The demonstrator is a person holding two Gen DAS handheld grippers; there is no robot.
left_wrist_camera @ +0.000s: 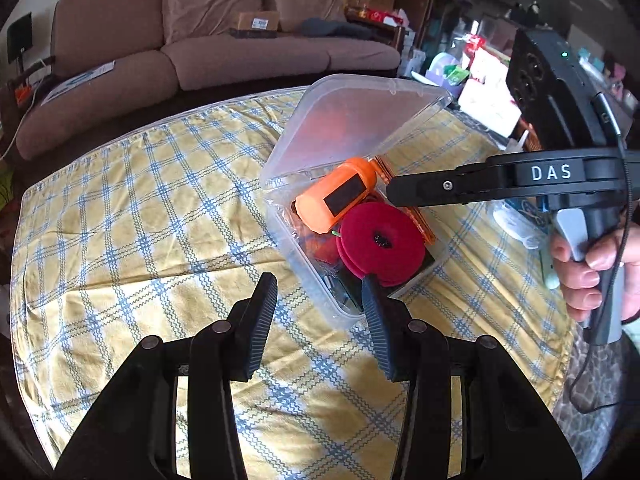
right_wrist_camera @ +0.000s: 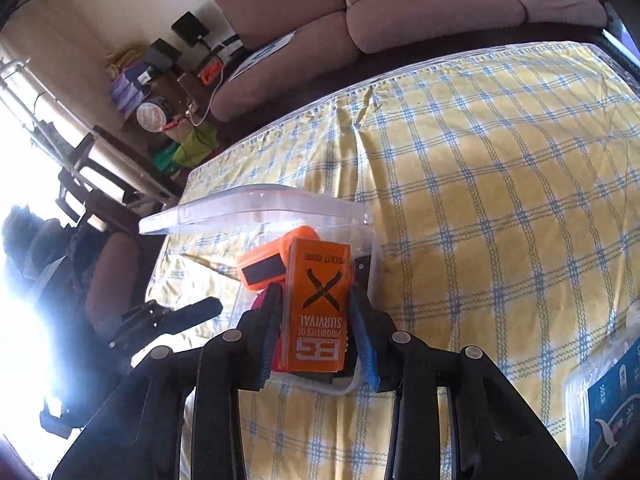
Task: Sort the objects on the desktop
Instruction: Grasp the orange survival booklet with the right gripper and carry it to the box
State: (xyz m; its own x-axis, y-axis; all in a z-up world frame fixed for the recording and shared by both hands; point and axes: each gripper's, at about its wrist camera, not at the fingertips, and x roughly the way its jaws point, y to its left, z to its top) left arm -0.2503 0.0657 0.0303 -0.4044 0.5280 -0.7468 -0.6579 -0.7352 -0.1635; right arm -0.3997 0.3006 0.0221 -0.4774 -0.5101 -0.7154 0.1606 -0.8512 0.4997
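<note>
clear plastic box (left_wrist_camera: 316,280) w/ its hinged lid (left_wrist_camera: 352,124) standing open sits on the yellow-and-blue checked tablecloth (left_wrist_camera: 132,208), toward the table's right side in the left wrist view, one corner pointing at the near edge. inside: an orange case (left_wrist_camera: 336,196) w/ a black patch lying tilted on top, a red round disc (left_wrist_camera: 382,240) w/ a dark centre leaning beside it, some dark items underneath that i can't make out. left gripper (left_wrist_camera: 322,286) hangs just over the box's near corner, fingers spread, nothing between them; its right finger (left_wrist_camera: 374,312) overlaps the box rim in the view, contact can't be told. right gripper (right_wrist_camera: 316,330) points down over the same box, pinching an orange pocket guide card (right_wrist_camera: 316,304) (print reads "priorities of survival") upright btwn its blue-padded fingers (right_wrist_camera: 366,344); card's far end is over the box contents next to the orange case. right hand (left_wrist_camera: 592,268) grips that tool's handle at the table's right edge. a plastic-wrapped blue packet (right_wrist_camera: 608,396) lies near the table's right near corner in the right wrist view. brown sofa (left_wrist_camera: 192,40) beyond the far edge.
</note>
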